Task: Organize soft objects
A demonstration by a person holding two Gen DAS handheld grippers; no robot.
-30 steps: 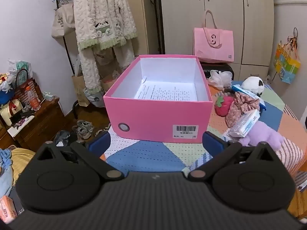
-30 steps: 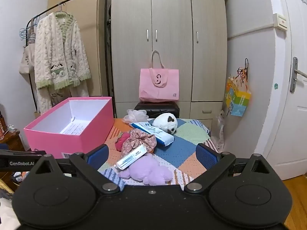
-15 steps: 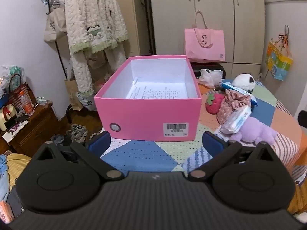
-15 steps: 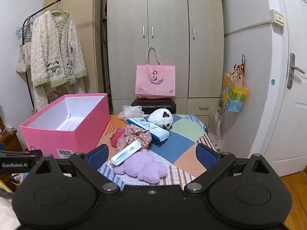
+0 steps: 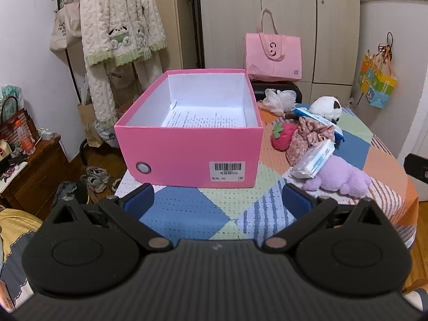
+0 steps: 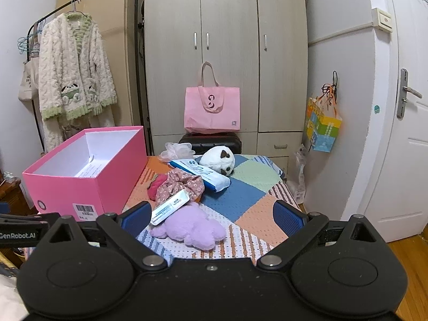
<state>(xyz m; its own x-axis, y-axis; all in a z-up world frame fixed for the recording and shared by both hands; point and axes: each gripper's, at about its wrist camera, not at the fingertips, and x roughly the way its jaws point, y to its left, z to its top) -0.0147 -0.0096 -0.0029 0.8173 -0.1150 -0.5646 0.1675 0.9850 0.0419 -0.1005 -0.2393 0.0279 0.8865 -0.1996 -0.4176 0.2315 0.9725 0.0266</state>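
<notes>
An open pink box (image 5: 187,152) (image 6: 88,184) with a printed sheet inside stands on the patchwork table. To its right lie a purple plush (image 5: 339,178) (image 6: 191,227), a tissue pack (image 5: 314,159) (image 6: 169,210), a floral scrunchie (image 5: 307,135) (image 6: 182,186), a strawberry plush (image 5: 282,136), a blue-white pack (image 6: 203,174), a panda plush (image 5: 325,107) (image 6: 218,160) and a white mesh puff (image 5: 278,99). My left gripper (image 5: 218,203) is open and empty in front of the box. My right gripper (image 6: 211,215) is open and empty, just short of the purple plush.
A pink tote bag (image 6: 211,109) sits on a black case before the wardrobe. A coat rack with a fluffy robe (image 5: 120,32) stands left. A wooden side table (image 5: 29,171) and shoes (image 5: 95,178) are on the floor left. A door (image 6: 401,147) is right.
Both grippers have drawn back a little from the table and risen slightly; the box and soft things look smaller and lower. Nothing was taken hold of; both grippers stay open.
</notes>
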